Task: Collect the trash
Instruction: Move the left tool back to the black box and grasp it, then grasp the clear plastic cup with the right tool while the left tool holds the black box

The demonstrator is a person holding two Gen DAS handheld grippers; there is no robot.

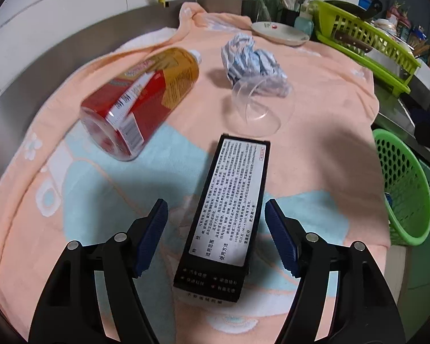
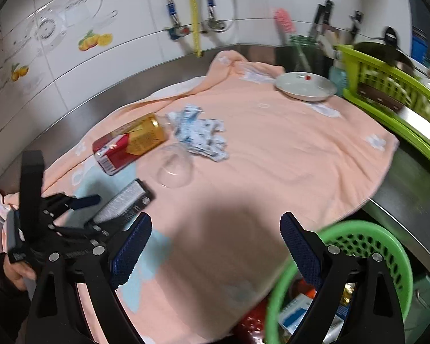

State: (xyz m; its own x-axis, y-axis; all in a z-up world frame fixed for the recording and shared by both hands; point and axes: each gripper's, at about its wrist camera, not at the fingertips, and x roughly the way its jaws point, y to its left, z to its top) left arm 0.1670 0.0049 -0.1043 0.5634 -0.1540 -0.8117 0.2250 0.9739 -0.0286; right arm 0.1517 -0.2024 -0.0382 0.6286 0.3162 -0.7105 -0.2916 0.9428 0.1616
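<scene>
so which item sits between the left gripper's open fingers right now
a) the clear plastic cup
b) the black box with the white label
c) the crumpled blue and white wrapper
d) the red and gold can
b: in the left wrist view the black box lies lengthwise between the spread fingers of the left gripper, not yet clamped.
</scene>
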